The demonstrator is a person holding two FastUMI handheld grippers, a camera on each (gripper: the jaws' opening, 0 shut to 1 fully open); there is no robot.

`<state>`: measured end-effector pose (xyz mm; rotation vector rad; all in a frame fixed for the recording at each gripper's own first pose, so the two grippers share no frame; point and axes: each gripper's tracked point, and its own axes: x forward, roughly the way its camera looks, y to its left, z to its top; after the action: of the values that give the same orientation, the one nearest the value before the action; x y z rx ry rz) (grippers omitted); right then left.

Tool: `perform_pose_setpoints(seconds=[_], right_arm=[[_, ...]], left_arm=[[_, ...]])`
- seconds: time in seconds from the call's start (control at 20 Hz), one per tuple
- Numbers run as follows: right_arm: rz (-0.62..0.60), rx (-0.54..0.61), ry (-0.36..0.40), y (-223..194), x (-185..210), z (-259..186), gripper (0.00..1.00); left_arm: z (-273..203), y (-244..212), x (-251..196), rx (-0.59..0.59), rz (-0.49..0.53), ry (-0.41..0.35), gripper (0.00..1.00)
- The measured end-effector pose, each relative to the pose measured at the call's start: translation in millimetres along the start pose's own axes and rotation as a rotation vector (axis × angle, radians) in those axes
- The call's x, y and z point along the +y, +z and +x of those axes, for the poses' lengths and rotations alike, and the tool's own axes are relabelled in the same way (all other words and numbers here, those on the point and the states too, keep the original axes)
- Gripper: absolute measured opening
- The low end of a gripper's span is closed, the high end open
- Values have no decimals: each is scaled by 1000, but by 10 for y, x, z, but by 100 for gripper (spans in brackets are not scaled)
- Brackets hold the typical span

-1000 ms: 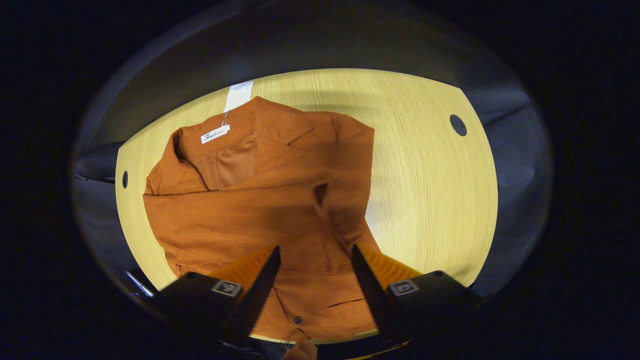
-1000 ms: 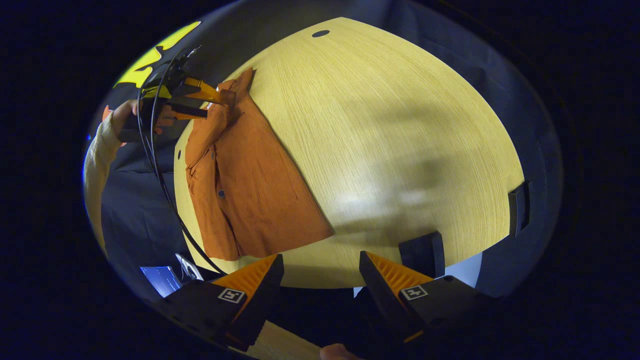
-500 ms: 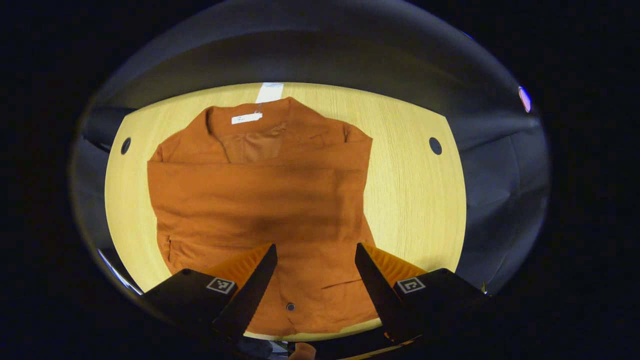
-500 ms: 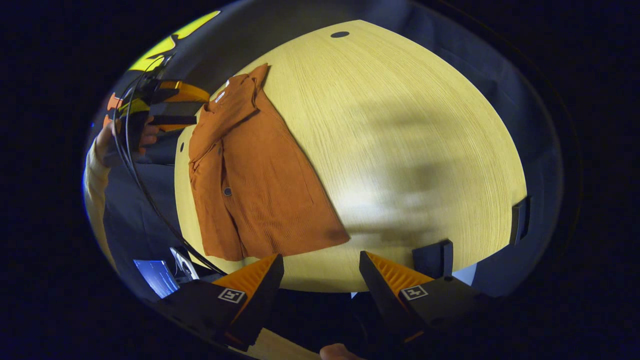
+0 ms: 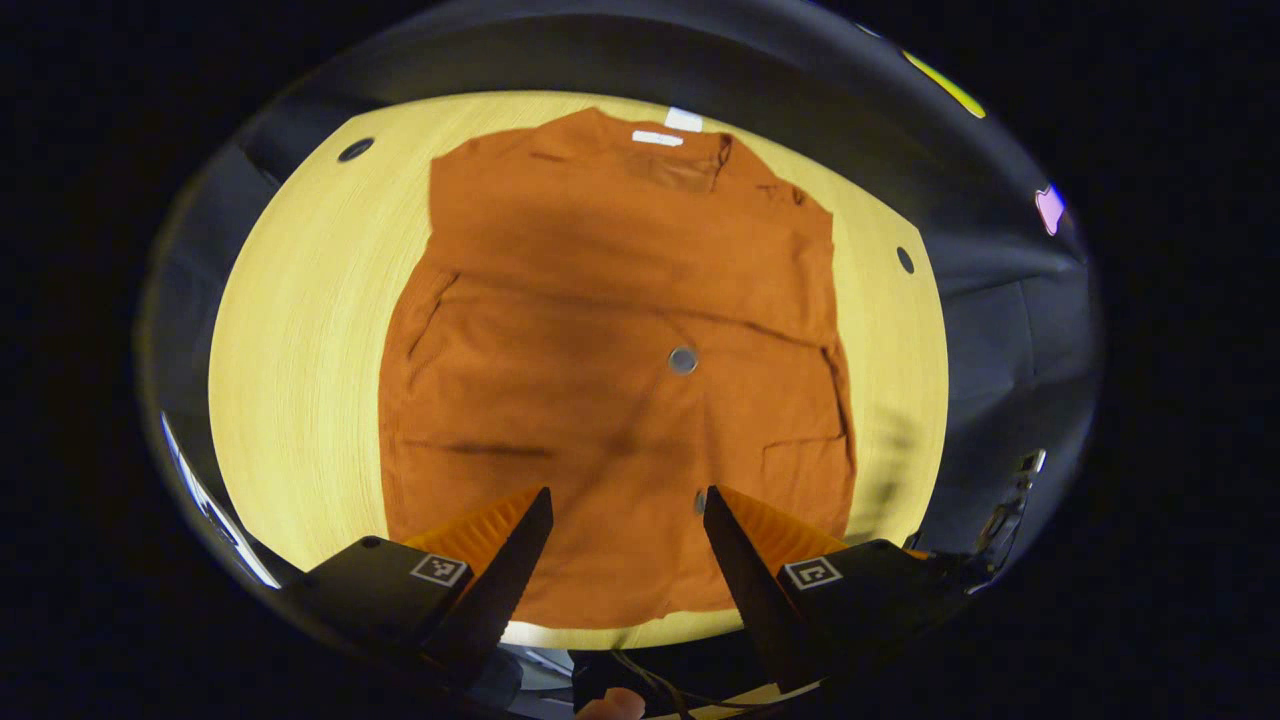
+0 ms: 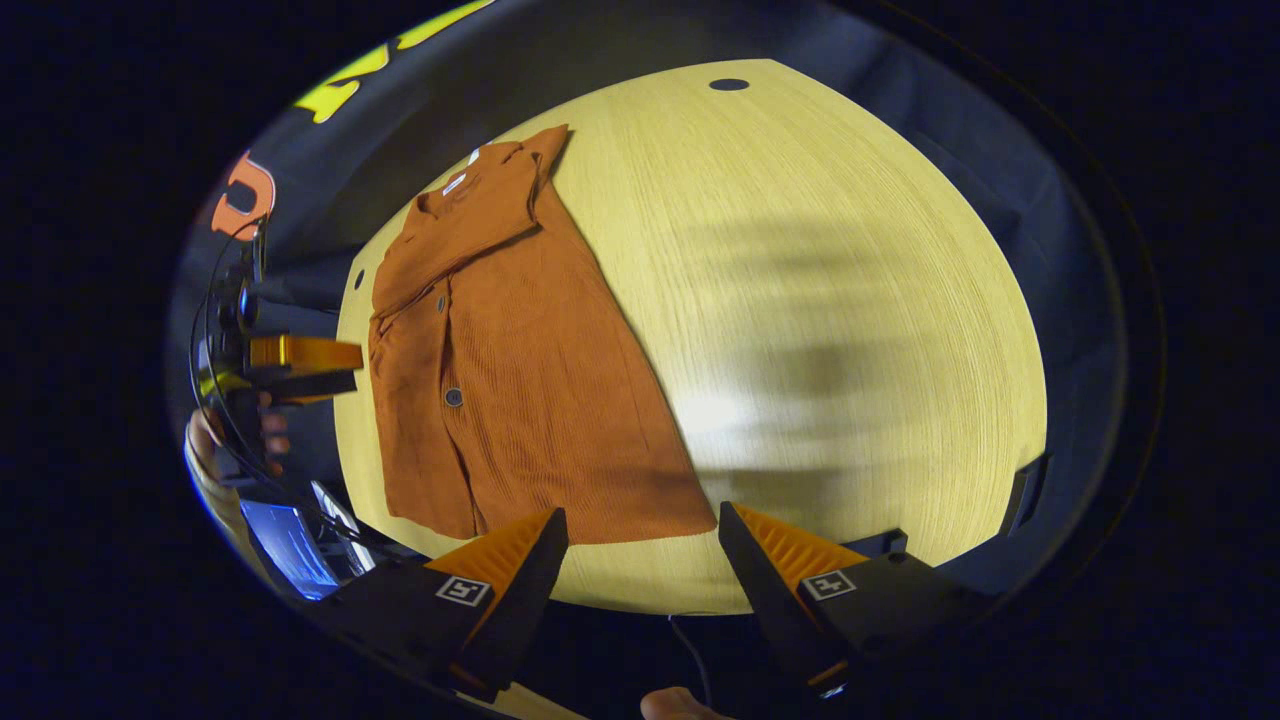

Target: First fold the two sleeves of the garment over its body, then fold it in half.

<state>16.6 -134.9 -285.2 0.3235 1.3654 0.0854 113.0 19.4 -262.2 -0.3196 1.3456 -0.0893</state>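
— On the pale wooden table [image 5: 300, 330], what lies there?

— A rust-orange garment [image 5: 620, 360], spread flat with its collar at the far edge and its hem at the near edge, seen from the left gripper view. Both sleeves lie folded across the body, so the outline is a plain rectangle. A white tag [image 5: 657, 138] sits inside the collar, and a round button [image 5: 683, 360] shows near the middle of the front.

— And the left gripper [image 5: 625, 520]?

— It hangs above the hem end, fingers spread wide apart, with nothing between them. It touches no cloth.

— What of the right gripper [image 6: 643, 540]?

— Its fingers are spread too, empty, above the near edge of the table. In the right gripper view the garment [image 6: 500, 360] lies toward the left part of the tabletop, and the wood [image 6: 820, 300] to the right of it is bare.

— Can you see the left gripper from there?

— Yes, at the far left [image 6: 300, 365], held by a hand [image 6: 215, 435] off the table's edge, apart from the garment. A cable runs from it, and a lit screen [image 6: 290, 545] glows below.
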Motion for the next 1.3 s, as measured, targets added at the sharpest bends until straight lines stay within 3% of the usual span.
perform_pose_setpoints(seconds=[0.2, 0.25, 0.4, 0.65, 0.75, 0.85, 0.95, 1.05, 1.2, 1.3], right_arm=[[-169, 34, -17, -87, -60, 100, 96], [-205, 38, -16, -106, -85, 127, 92], [-237, 76, 7, -189, -162, 189, 96], [-162, 102, -3, -148, -403, 259, 93], [-137, 126, 37, -155, -446, 269, 96], [-105, 146, 85, -148, -474, 284, 93], [-37, 150, 136, -115, -440, 282, 96], [-33, 158, 135, -153, -485, 310, 96], [-35, 190, 131, -197, -539, 393, 96], [2, 194, 168, -129, -502, 397, 95]], left_arm=[[13, -651, 582, 42, -48, -17, 99], [7, -774, 708, 47, -42, -36, 99], [51, -1093, 1123, 31, -3, -62, 99], [-24, -1376, 1591, 67, -105, -135, 99], [-19, -1308, 1651, 71, -90, -176, 99], [-3, -1268, 1713, 95, -76, -212, 98], [22, -1237, 1849, 126, -76, -204, 98], [9, -1205, 2001, 135, -73, -188, 98], [-24, -1198, 2009, 150, -127, -253, 98], [-27, -1244, 1953, 147, -105, -283, 97]])
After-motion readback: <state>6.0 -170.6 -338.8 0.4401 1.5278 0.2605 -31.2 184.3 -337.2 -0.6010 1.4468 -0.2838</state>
